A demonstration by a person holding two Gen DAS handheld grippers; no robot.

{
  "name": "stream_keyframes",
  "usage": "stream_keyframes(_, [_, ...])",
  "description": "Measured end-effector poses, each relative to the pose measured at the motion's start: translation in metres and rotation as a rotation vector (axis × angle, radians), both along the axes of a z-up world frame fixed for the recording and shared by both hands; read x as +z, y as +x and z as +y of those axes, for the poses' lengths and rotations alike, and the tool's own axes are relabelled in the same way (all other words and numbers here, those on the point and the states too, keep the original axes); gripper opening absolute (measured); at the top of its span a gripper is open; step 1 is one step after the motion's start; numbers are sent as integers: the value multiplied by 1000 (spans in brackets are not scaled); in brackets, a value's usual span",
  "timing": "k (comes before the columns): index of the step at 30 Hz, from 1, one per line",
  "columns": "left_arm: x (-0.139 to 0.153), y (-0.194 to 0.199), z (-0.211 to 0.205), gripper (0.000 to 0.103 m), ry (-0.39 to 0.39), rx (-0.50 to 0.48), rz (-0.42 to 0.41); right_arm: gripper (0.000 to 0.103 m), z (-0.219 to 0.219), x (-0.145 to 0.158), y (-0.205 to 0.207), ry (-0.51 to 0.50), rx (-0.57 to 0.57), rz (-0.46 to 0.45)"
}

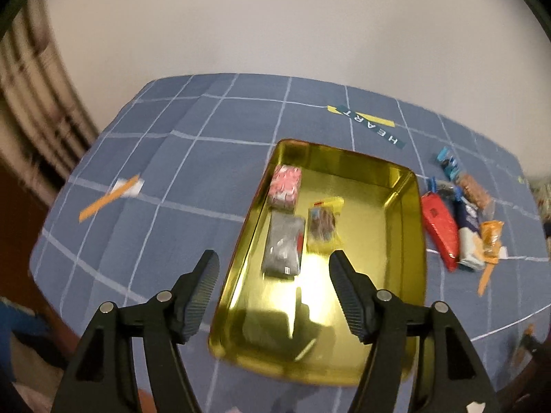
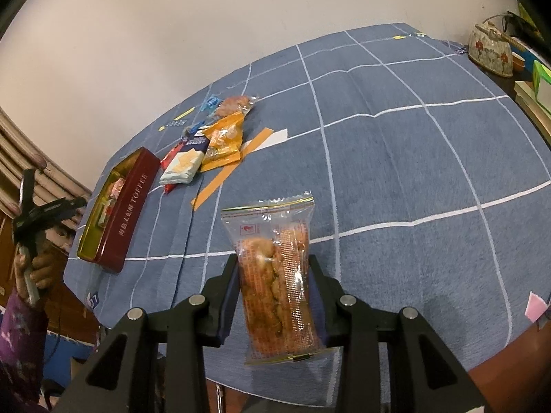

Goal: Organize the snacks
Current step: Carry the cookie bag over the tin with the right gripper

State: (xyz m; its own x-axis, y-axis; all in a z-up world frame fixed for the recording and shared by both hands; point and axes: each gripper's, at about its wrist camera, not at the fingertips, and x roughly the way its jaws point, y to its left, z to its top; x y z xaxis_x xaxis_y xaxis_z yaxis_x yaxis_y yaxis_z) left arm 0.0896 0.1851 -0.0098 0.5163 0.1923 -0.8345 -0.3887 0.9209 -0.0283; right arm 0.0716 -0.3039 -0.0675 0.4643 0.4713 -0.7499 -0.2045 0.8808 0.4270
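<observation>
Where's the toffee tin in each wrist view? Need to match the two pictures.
Left wrist: the toffee tin fills the centre, gold inside showing, a few snacks in it, just past the open left hand-held gripper.
Right wrist: far left, mid-height, seen from outside by its dark red wall.
Shared landmark: the red packet lying on the blue cloth just beside the tin.

You are seeing one gold tin (image 1: 406, 227) holding three snack packets (image 1: 285, 191). One clear-wrapped biscuit packet (image 2: 275, 275) is sitting between two fingers (image 2: 229, 296). Two orange tape strips (image 2: 237, 158) are crossing on the bench (image 2: 413, 172).
</observation>
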Motion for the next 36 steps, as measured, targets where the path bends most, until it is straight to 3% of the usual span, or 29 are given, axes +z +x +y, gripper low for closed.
stream_keyframes(12, [1, -74, -16, 63, -55, 54, -75, 37, 33, 25, 5, 85, 56, -17])
stream_keyframes(20, [1, -75, -27, 61, -15, -33, -30, 37, 119, 64, 28, 89, 218, -77])
stream_keyframes(25, [0, -75, -27, 72, -17, -54, -8, 37, 182, 85, 46, 114, 316, -91])
stream_keyframes(27, [2, -75, -27, 90, 1, -46, 8, 37, 207, 88, 55, 134, 345, -79])
stream_keyframes(31, [9, -77, -28, 91, 44, -19, -3, 37, 256, 90, 72, 170, 388, -42])
stream_keyframes(36, [8, -76, -27, 96, 9, -26, 7, 37, 303, 81, 95, 168, 408, 25])
